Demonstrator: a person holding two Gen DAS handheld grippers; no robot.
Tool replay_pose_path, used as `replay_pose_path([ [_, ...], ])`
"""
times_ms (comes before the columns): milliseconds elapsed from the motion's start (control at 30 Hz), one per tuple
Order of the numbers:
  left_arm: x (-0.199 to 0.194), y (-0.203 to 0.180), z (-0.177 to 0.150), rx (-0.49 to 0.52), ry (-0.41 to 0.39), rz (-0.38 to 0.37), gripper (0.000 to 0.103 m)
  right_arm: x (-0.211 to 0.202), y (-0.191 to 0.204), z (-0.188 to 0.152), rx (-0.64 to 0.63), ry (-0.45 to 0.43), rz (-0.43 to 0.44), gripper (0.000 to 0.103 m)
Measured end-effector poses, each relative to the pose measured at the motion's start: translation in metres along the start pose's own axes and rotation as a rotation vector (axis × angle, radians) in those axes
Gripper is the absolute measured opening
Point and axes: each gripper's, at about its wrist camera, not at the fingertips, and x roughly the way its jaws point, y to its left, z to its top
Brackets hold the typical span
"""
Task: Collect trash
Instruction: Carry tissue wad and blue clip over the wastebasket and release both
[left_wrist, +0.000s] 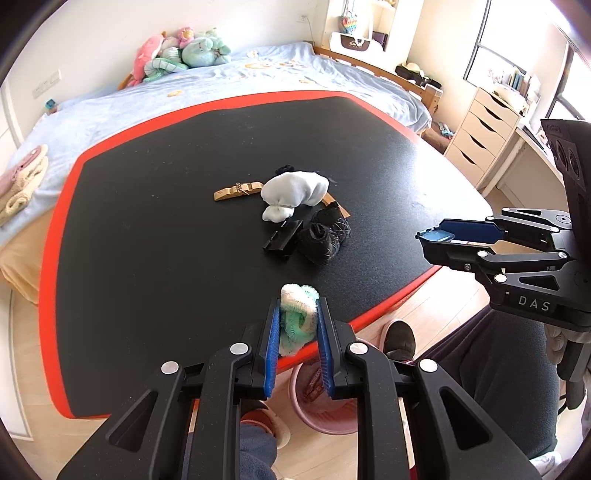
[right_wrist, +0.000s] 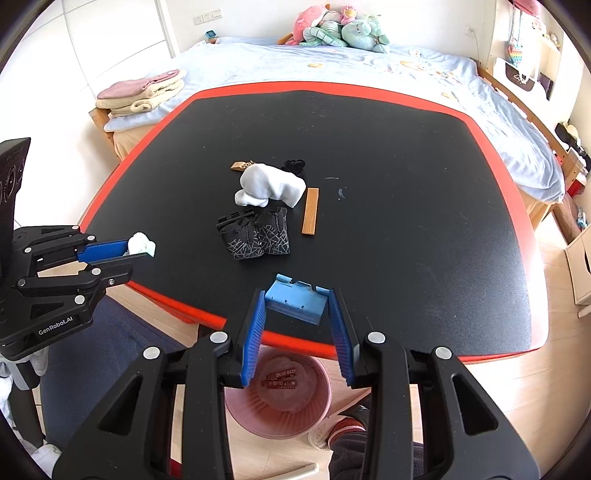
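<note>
fluffy scrunchie (left_wrist: 297, 314) in left gripper (left_wrist: 298, 317), blue clip (right_wrist: 297, 297) in right gripper (right_wrist: 298, 306)

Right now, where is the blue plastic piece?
Right wrist view: blue plastic piece clamped in the right gripper, above the table's near edge, pink bin below.

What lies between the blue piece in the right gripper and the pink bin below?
Nothing visible. The right gripper holds the blue piece over the table edge; the pink bin sits open on the floor beneath.
</note>
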Motion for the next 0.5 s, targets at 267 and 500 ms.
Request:
replay_pose_path([
  [267, -0.012, -0.020, -0.022, 0.019, 0.002, -0.027, 0.019, -0.023, 0.010, -0.029, -0.021, 0.006, 0.028, 0.035],
  [500, -0.010, -0.038, -0.040, 0.039, 0.032, -0.065, 0.019, -0.026, 0.015, -0.059, -0.031, 0.051, 0.051, 0.035],
])
